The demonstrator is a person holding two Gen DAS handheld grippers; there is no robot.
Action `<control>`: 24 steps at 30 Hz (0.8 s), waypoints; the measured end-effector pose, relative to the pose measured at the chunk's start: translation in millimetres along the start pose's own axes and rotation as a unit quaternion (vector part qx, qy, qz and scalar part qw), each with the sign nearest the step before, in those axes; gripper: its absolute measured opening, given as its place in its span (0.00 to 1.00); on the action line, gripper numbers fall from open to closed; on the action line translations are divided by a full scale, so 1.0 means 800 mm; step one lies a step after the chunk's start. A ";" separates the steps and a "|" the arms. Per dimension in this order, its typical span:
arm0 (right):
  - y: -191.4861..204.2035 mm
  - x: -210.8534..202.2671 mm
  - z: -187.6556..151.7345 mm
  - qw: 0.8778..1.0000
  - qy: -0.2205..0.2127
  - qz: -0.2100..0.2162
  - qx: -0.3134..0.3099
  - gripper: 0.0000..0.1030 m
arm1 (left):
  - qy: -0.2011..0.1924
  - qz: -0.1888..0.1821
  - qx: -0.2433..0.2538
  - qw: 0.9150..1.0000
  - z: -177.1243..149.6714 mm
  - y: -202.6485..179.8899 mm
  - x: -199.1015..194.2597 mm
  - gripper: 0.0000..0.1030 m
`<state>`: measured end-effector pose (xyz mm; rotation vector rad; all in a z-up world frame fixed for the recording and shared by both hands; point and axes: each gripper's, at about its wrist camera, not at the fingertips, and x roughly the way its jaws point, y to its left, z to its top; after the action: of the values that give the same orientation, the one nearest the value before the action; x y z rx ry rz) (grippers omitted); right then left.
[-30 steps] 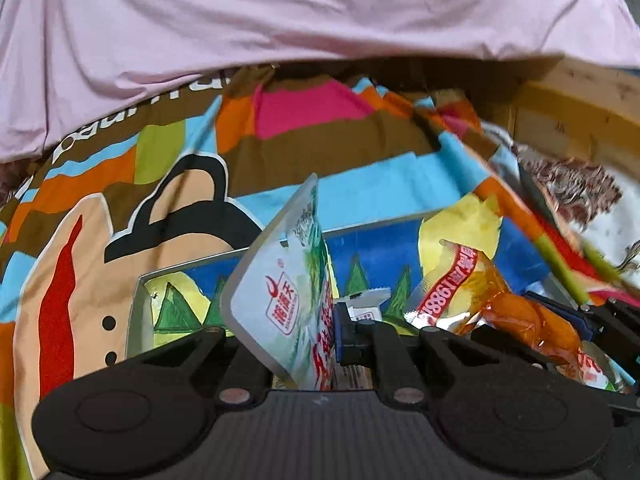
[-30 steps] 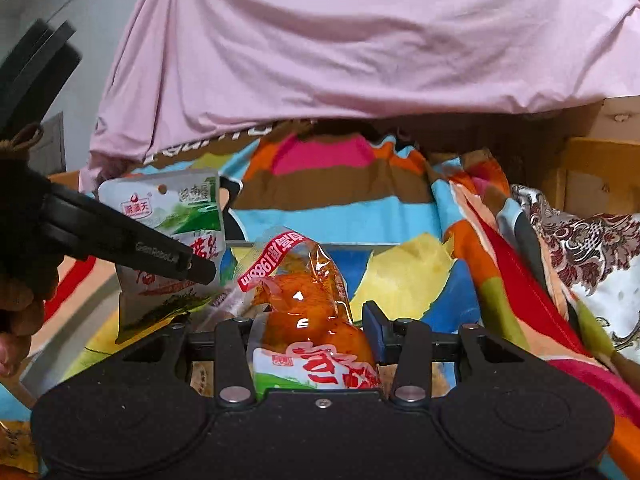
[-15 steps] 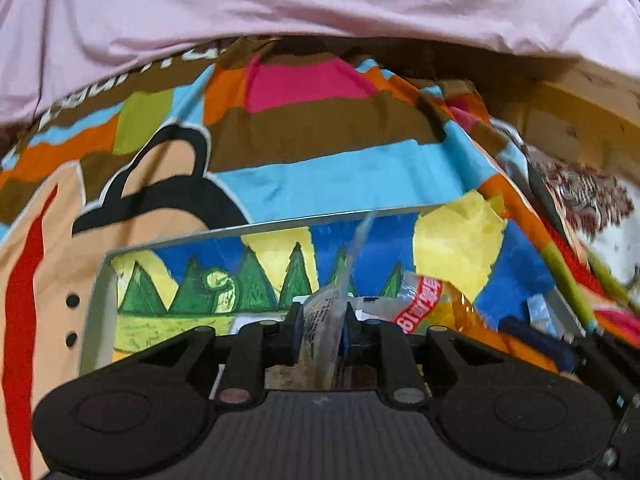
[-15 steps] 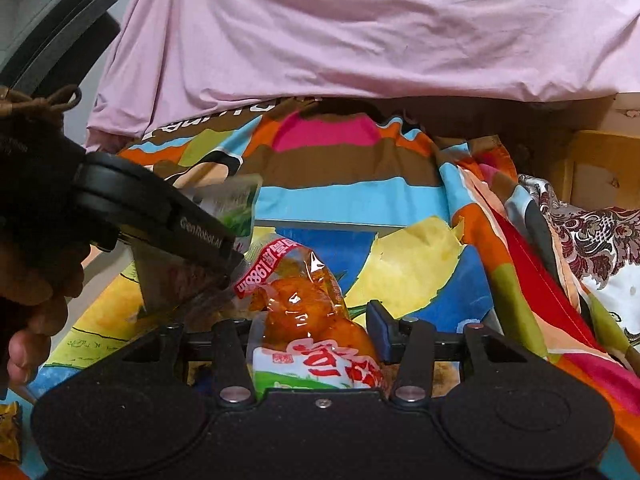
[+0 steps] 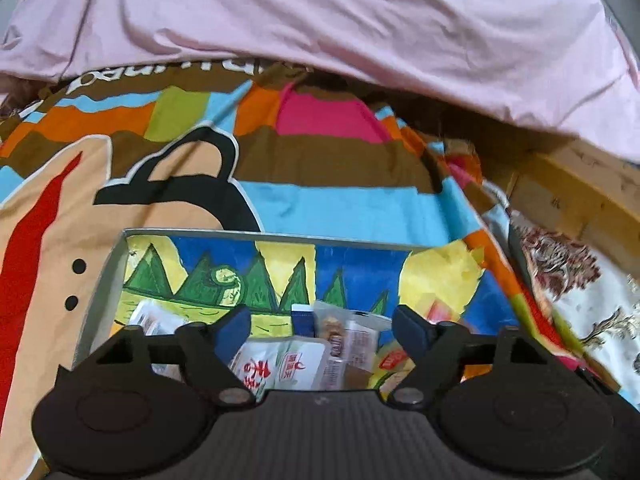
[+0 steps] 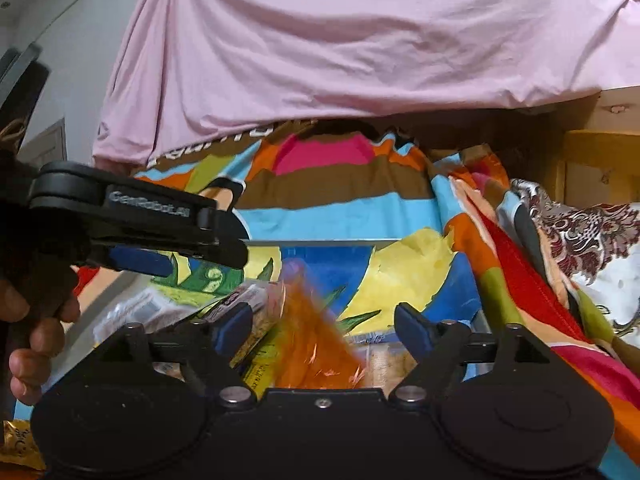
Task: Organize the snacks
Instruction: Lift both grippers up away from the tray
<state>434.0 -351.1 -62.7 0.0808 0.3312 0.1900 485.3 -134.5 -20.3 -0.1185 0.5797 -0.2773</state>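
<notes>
1. A painted box [image 5: 105,280] sits on a bright patchwork blanket [image 5: 340,204], with a pink sheet [image 5: 320,20] bunched up behind it.
2. The left gripper [image 5: 322,322] hangs over the box. Its jaws are opening, and no pad touches anything.
3. Below that gripper, a white packet [image 5: 280,366] with red lettering lies flat in the box among other small wrapped snacks.
4. The right gripper [image 6: 324,326] is also over the box. Its jaws are opening, and an orange packet [image 6: 316,344], blurred by motion, sits in the gap between them; neither pad presses on it.
5. In the right wrist view, the left gripper reaches in from the left, above the box, and a hand [image 6: 36,336] grips its handle.
6. A floral cloth [image 6: 588,240] lies to the right of the blanket.
</notes>
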 end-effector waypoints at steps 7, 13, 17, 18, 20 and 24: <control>0.000 -0.039 0.019 1.000 -0.009 -0.006 0.018 0.85 | -0.032 0.006 -0.009 0.999 -0.003 0.004 -0.045 0.90; 0.012 -0.084 0.042 0.999 -0.025 -0.008 0.021 0.92 | -0.066 0.021 -0.012 0.998 -0.005 0.009 -0.100 0.98; 0.022 -0.120 0.056 0.999 -0.038 -0.009 0.020 0.96 | -0.087 0.030 -0.015 0.996 -0.010 0.014 -0.140 0.99; 0.025 -0.130 0.059 0.999 -0.041 -0.009 0.022 0.97 | -0.091 0.034 -0.015 0.995 -0.011 0.015 -0.150 0.99; 0.029 -0.150 0.064 0.998 -0.049 -0.004 0.026 0.99 | -0.102 0.041 -0.018 0.994 -0.017 0.016 -0.172 0.99; 0.039 -0.189 0.070 0.998 -0.061 -0.001 0.027 0.99 | -0.120 0.045 -0.036 0.991 -0.030 0.022 -0.214 0.99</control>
<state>307.2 -353.0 41.3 0.1456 0.2145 0.1722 338.4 -68.4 46.0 -0.1918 0.3542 -0.1518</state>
